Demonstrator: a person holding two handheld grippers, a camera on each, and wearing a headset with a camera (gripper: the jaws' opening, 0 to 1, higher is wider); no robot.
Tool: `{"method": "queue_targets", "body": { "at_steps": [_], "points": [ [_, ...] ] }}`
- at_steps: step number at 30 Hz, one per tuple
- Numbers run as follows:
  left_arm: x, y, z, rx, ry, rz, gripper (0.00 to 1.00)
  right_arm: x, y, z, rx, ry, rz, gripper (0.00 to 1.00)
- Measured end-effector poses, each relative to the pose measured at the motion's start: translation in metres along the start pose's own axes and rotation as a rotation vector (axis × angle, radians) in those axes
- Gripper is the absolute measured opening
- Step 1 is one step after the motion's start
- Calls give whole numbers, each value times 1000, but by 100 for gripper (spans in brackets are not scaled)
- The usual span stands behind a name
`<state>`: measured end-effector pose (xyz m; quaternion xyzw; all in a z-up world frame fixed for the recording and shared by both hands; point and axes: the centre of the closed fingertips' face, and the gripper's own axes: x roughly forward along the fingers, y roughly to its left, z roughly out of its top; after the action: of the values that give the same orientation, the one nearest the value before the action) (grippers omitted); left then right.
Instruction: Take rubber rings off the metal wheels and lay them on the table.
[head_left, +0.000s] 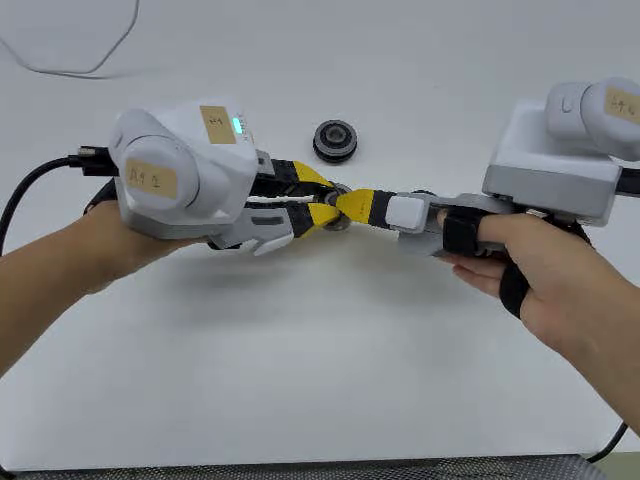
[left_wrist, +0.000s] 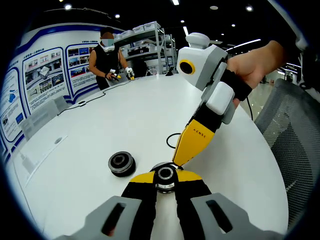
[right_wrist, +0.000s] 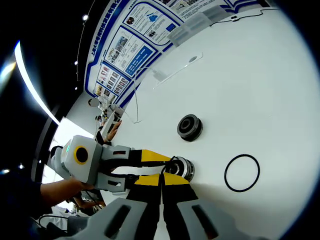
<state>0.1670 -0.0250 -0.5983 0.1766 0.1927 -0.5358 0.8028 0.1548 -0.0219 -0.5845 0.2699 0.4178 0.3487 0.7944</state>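
My left hand (head_left: 105, 245) reaches in level from the left. The left hand-held gripper (head_left: 322, 195) is clamped on a metal wheel (head_left: 337, 207), jaws either side. A second wheel (head_left: 335, 140) lies behind on the surface (head_left: 300, 360), apart, black ring on. The right hand-held gripper (head_left: 352, 206) has its jaws pressed together, tips at the held wheel's rim; can't tell if rubber is pinched. My right hand (head_left: 545, 270) enters from the lower right. A loose rubber ring (right_wrist: 225, 173) lies flat nearby.

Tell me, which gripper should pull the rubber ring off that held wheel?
Probably right. The left gripper is clamped on the wheel, holding it steady, while the right gripper has its closed tips at the wheel's rim.
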Motion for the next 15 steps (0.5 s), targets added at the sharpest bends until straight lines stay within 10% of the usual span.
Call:
{"method": "queue_targets", "body": {
  "at_steps": [15],
  "points": [
    [-13, 5, 5, -39, -32, 17, 17, 3, 7, 6, 16, -22, 12, 1]
  ]
}}
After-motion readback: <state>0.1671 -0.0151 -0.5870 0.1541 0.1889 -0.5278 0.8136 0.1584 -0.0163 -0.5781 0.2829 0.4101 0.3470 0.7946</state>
